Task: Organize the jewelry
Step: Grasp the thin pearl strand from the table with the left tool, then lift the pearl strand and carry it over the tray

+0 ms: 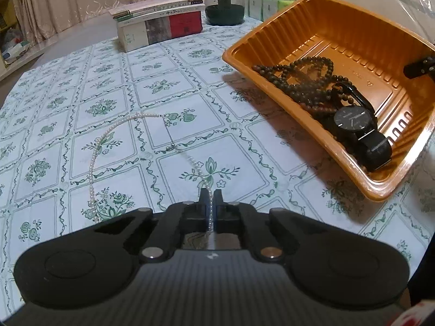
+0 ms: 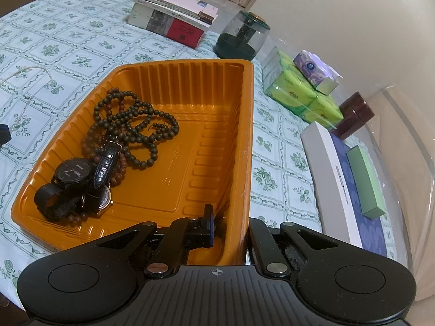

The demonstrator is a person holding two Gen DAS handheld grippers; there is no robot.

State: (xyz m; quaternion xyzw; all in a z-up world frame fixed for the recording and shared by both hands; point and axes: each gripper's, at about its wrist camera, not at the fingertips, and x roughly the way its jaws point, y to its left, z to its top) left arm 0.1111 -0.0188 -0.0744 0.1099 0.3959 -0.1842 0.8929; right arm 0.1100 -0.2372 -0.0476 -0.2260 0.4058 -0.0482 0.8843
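My left gripper (image 1: 211, 194) is shut on a thin white pearl necklace (image 1: 93, 152), which trails in a loop over the patterned tablecloth; the necklace also shows in the right wrist view (image 2: 25, 69). My right gripper (image 2: 231, 217) is shut on the side wall of the orange plastic tray (image 2: 244, 125) and holds the tray tilted off the table (image 1: 361, 19). In the tray lie dark bead strands (image 2: 130, 119) (image 1: 301, 81) and black watches (image 2: 72, 174) (image 1: 356, 121).
A stack of books (image 1: 160, 21) and a glass teapot (image 1: 224, 0) stand at the far side. Tissue packs (image 2: 301, 92), a brown jar (image 2: 353, 114) and a flat white box with a green box on it (image 2: 350, 174) line the right edge.
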